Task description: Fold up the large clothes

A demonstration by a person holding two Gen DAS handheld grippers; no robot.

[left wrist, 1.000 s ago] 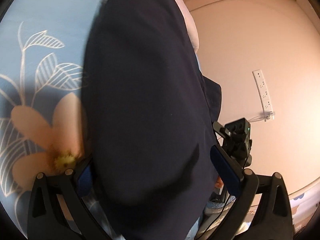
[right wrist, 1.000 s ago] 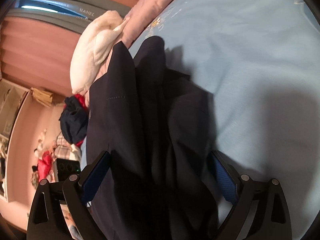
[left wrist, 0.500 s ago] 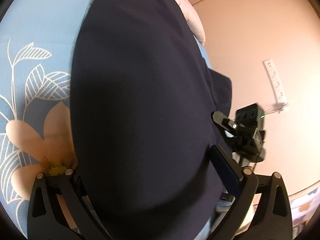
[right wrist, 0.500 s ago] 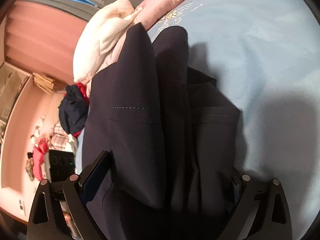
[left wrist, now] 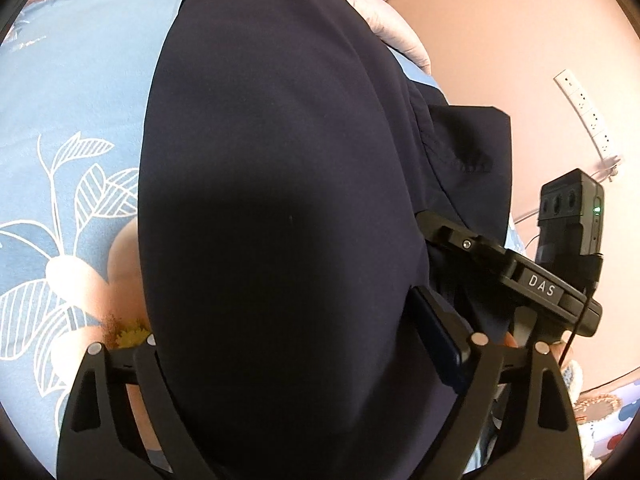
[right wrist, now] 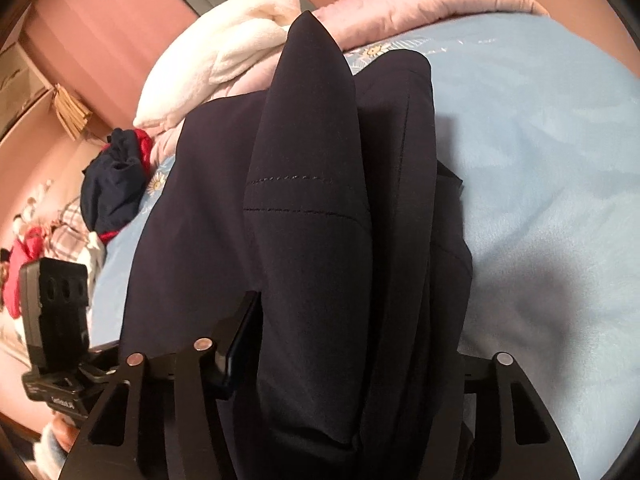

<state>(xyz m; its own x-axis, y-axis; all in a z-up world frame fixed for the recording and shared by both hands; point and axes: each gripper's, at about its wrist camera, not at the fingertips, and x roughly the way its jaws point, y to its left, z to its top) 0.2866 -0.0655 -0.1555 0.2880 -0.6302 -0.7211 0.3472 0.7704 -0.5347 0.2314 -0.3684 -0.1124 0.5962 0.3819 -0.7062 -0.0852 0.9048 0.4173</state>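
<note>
Smooth matt navy garment (right wrist: pixel 304 240), fluffy white blanket (right wrist: pixel 224 60)

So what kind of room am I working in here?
Most likely a bedroom. The dark garment lies over a light blue floral bedsheet, with a pink quilt and white blanket bunched behind, and clothes piled at the edge.

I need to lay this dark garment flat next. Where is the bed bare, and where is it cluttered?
Bare blue sheet lies right of the dark garment in the right wrist view, up to the pink quilt. Left is crowded: white blanket and a clothes heap. The left wrist view shows open floral sheet.
</note>
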